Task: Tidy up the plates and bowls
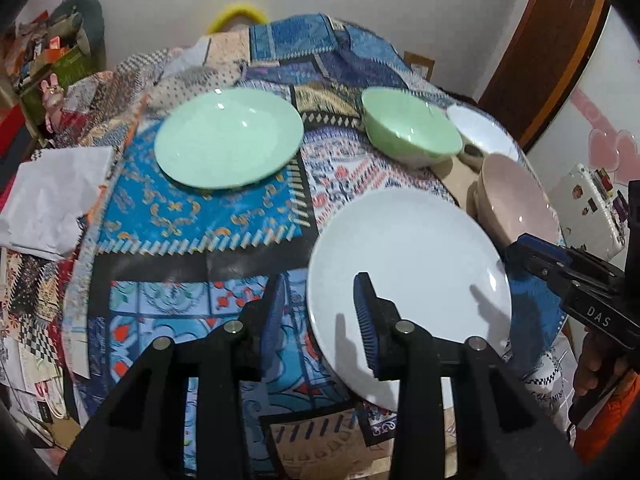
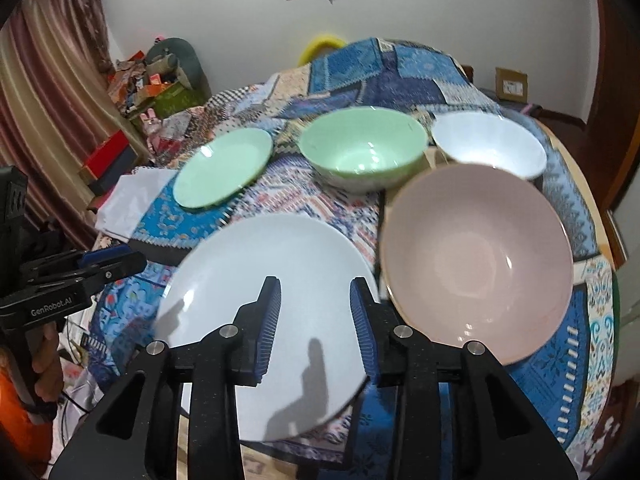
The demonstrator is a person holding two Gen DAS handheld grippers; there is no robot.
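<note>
A white plate (image 1: 420, 248) (image 2: 224, 280) lies flat on the patterned cloth, nearest to me. My left gripper (image 1: 319, 280) hovers open over its left rim, nothing pressed between the pads. My right gripper (image 2: 315, 280) hangs open above the plate's right half, also holding nothing. Each gripper shows in the other's view, the right gripper (image 1: 516, 246) and the left gripper (image 2: 132, 260). A pink bowl (image 1: 512, 192) (image 2: 476, 256) stands just right of the plate. Farther back are a green plate (image 1: 228, 138) (image 2: 224, 172), a green bowl (image 1: 412, 128) (image 2: 362, 148) and a white bowl (image 1: 484, 128) (image 2: 488, 144).
A crumpled white sheet (image 1: 52, 200) (image 2: 132, 200) lies at the table's left edge. Boxes and clutter (image 2: 148, 84) pile up by the curtain at far left. A white case (image 1: 588, 208) sits beyond the table's right edge. A hand (image 1: 596, 364) grips the right tool.
</note>
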